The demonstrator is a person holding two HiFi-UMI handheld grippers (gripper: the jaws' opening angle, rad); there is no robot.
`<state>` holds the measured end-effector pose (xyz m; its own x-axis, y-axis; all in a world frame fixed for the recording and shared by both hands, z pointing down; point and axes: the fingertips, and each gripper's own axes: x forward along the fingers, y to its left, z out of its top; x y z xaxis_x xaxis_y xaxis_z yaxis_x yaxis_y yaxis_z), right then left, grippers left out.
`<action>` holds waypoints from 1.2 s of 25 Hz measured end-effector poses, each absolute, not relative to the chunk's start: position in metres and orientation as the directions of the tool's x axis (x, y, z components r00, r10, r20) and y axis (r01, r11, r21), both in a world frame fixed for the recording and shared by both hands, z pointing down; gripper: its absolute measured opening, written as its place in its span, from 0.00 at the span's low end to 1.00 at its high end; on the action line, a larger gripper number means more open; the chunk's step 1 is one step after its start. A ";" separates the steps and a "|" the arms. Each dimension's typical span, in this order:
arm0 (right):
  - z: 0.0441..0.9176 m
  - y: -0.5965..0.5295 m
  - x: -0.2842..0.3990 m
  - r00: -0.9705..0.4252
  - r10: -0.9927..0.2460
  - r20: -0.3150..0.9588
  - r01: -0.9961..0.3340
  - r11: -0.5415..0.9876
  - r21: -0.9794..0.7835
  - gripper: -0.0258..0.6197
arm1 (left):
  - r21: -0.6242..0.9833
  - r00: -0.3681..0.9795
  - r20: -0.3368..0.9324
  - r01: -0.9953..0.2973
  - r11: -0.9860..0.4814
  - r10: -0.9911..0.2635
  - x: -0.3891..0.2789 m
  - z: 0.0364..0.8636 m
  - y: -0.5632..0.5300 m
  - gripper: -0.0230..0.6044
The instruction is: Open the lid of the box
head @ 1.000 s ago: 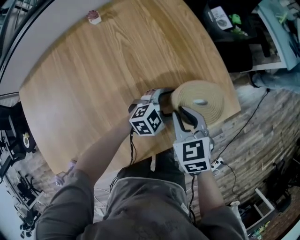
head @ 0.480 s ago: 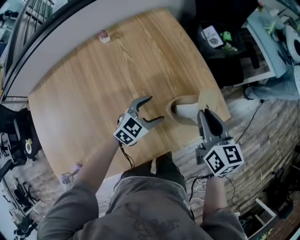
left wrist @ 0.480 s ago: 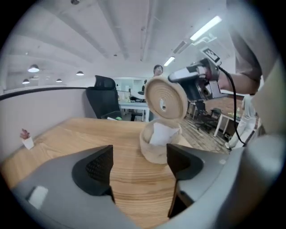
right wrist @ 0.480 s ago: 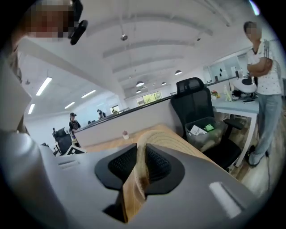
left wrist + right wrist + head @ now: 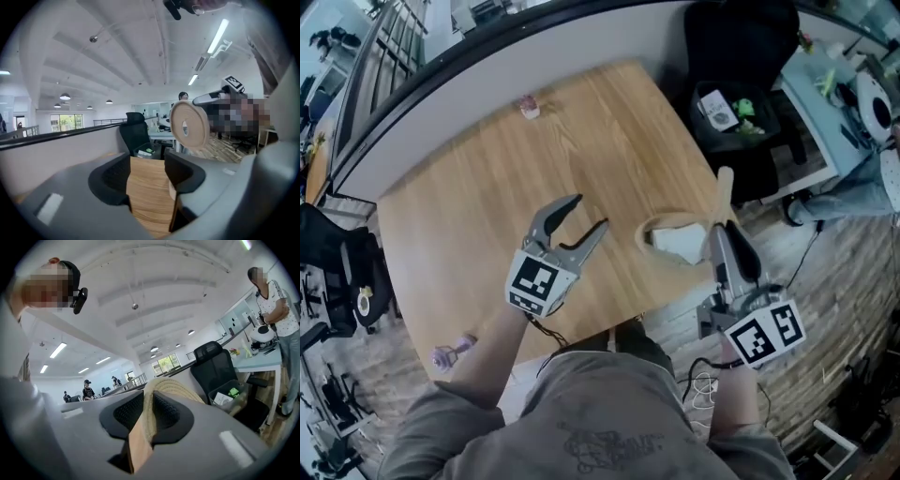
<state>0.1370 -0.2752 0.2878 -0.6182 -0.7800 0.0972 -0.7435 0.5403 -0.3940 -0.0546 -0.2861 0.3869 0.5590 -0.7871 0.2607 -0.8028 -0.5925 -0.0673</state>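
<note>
The round woven box sits near the table's right edge, open, with something white inside. Its tan lid is lifted off and stands on edge above the box, with my right gripper shut on its rim. In the right gripper view the lid's rim is pinched between the black pads. My left gripper hovers left of the box, apart from it; its jaws are closing with nothing between them. From the left gripper view the lid shows as a disc in the air.
The wooden table carries a small pinkish object at its far side and a purple item by the near left edge. A black office chair and a bin stand beyond the table's right edge. A person stands by a desk.
The lid has come off the box and been raised on edge by my right gripper. My left gripper has let go of the box and moved left, away from it.
</note>
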 end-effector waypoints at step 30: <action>0.154 -0.223 0.141 -0.643 -0.761 -0.084 -0.720 0.638 -0.274 0.15 | -0.189 0.457 0.110 -0.862 -0.470 -0.883 -0.067 0.212 -0.241 0.04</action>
